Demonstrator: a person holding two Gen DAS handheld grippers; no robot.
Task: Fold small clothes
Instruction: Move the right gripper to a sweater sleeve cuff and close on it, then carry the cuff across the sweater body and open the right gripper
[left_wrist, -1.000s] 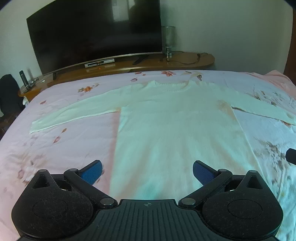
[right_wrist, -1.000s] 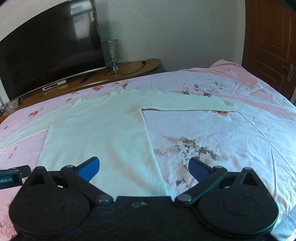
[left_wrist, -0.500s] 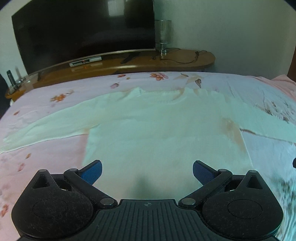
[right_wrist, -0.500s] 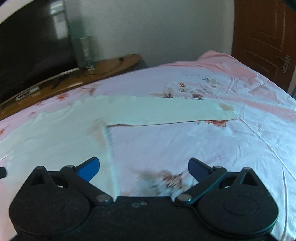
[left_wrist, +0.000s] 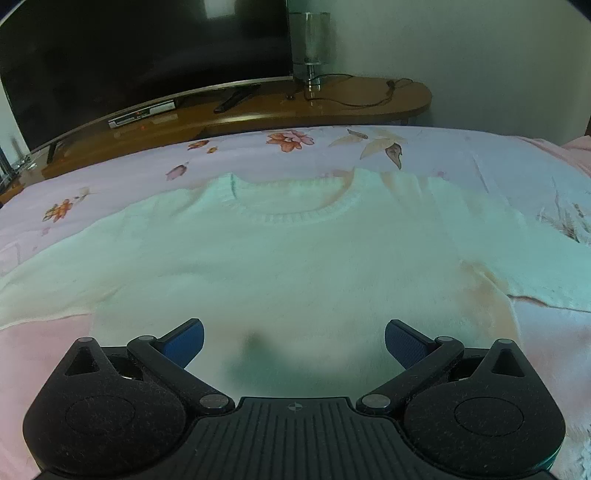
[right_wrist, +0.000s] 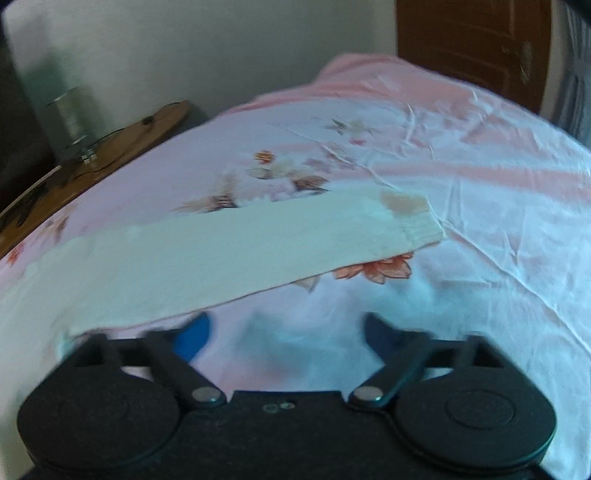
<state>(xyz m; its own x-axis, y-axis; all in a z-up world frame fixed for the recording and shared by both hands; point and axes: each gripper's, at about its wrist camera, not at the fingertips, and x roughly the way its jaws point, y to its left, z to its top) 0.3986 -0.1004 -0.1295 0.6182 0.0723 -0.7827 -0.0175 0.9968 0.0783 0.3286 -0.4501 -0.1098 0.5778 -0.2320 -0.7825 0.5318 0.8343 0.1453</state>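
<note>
A white knitted sweater (left_wrist: 295, 266) lies flat and face up on the bed, its ribbed neckline (left_wrist: 295, 216) toward the far edge and both sleeves spread sideways. My left gripper (left_wrist: 294, 338) hovers open over the chest, nothing between its blue pads. In the right wrist view the sweater's right sleeve (right_wrist: 229, 254) stretches across the sheet and ends in a ribbed cuff (right_wrist: 421, 229). My right gripper (right_wrist: 286, 334) is low over the bare sheet just in front of that sleeve; its jaws are closing, with only sheet between them. The picture is blurred.
The bed wears a pink flowered sheet (left_wrist: 110, 177), creased on the right (right_wrist: 480, 206). Beyond the far edge stands a curved wooden TV stand (left_wrist: 332, 103) with a big dark TV (left_wrist: 147, 55), a lamp (left_wrist: 310, 44) and cables. A brown door (right_wrist: 472, 48) is at the far right.
Both grippers moved forward and down over the bed. The left went from the sweater's hem up to its chest. The right swung right, off the body to the sleeve, and its jaws narrowed.
</note>
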